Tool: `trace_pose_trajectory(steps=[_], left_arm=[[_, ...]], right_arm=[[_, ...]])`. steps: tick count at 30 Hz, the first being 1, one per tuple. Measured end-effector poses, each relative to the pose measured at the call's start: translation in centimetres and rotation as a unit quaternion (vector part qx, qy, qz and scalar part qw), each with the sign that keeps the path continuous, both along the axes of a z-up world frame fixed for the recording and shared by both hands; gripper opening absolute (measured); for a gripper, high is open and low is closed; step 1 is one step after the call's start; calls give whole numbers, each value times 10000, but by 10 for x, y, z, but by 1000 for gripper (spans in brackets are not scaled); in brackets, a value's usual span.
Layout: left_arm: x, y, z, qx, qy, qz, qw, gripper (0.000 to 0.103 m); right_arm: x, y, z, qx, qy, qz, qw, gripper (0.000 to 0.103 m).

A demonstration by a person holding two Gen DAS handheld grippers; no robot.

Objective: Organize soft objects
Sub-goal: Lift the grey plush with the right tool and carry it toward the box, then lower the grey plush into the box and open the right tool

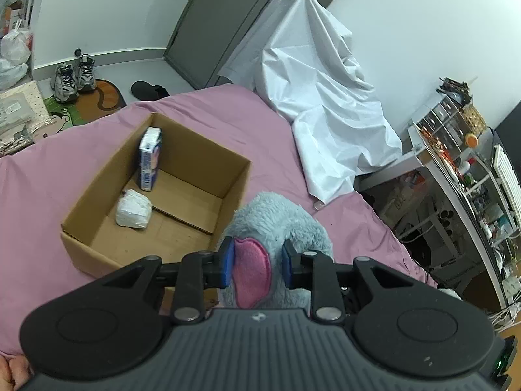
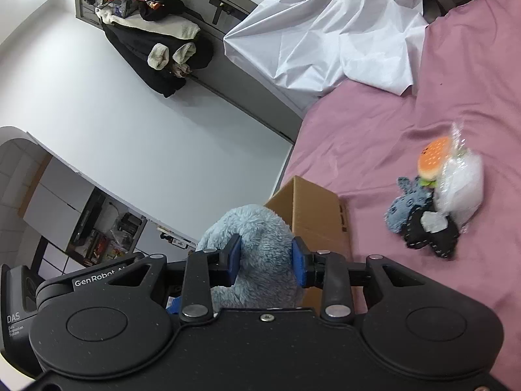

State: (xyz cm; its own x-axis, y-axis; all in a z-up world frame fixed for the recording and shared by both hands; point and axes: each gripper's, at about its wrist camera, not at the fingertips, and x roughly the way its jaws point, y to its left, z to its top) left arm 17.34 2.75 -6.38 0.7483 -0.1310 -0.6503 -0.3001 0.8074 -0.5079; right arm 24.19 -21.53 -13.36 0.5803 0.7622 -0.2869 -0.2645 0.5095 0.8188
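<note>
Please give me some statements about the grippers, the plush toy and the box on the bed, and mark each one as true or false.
1. Both grippers are shut on the blue plush. True: the left gripper and the right gripper each clamp it.
2. The box holds nothing. False: it holds an upright carton and a white bundle.
3. The bed has a pink sheet. True.
4. The burger toy lies in the box. False: it lies on the sheet, beside a clear bag.
5. The box is closed. False: its top is open.
</note>
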Motion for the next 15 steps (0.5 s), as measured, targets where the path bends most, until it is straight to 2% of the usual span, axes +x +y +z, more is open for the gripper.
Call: trace_pose_trajectory(steps=[6,15], left_arm=[[-4,19,-5,-51,26,89,9999,26],[-3,53,-17,-61,70,359,9993,26]], right_arm=[[0,16,-2,-106,-59,226,9997,34],[-5,28,-7,-87,-58,379,9992,44]])
